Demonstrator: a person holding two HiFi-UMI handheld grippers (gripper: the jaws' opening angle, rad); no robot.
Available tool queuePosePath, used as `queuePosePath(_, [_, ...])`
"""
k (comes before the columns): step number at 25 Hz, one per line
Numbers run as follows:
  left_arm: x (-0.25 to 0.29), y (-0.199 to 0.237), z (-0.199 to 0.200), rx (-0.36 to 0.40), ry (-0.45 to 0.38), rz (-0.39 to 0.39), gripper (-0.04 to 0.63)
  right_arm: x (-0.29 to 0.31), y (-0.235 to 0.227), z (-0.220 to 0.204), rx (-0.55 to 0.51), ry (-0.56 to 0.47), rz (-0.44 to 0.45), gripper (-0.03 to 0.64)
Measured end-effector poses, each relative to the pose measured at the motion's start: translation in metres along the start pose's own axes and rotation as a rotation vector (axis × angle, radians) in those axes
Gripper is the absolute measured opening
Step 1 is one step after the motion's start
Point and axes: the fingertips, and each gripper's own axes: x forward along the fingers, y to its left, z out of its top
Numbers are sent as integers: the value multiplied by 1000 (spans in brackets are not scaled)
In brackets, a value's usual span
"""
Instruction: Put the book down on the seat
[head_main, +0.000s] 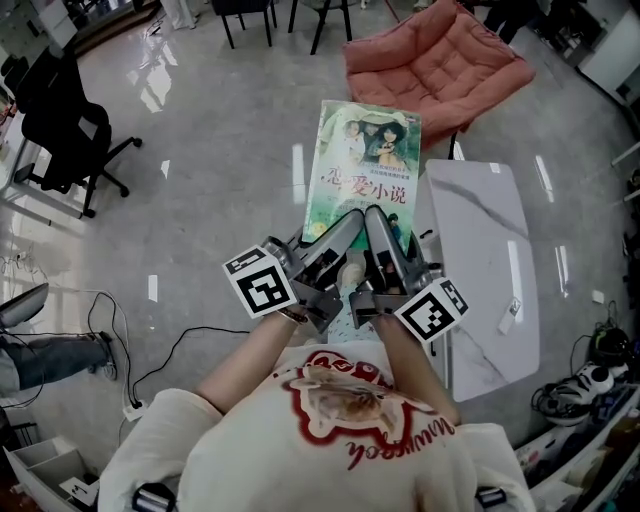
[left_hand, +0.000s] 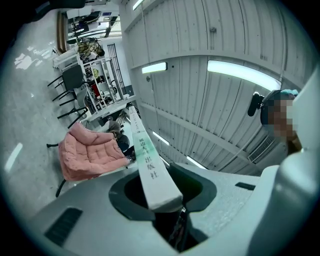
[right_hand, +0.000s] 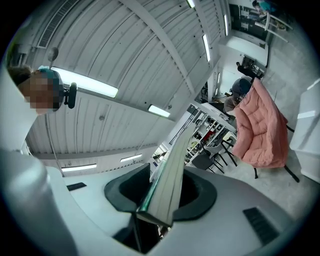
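The left gripper (head_main: 345, 225) and right gripper (head_main: 378, 222) are both clamped on the near edge of 1 glossy, flat paperback book (head_main: 365, 165), which juts out ahead of them, off the seat. Its green cover reads "恋爱小说". Only the left gripper view shows the white spine, printed "出版社", and only the right gripper view shows the page edges. The pink quilted seat (head_main: 440, 65) is beyond the jaws. A white marbled table (head_main: 490, 300) lies right of the right gripper.
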Motion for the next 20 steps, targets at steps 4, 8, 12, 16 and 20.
queuePosePath(4, [13,13,3,14,-8,-7,104,9,-15,6,-11,-10,11,133])
queuePosePath(8, [56,46,22,15,-4,-5,104,45,-54,28,-8,-7,7,133])
queuePosePath(12, [110,85,41,-5,3,-3,104,85,-102,57,-3,-4,-6,133])
queuePosePath(16, [149,114,55,-2,8,8,104,114,-139,77,8,2,-9,133])
queuePosePath(20, [192,142,73,-5,-1,13,104,146,-175,102,3,17,-10,133])
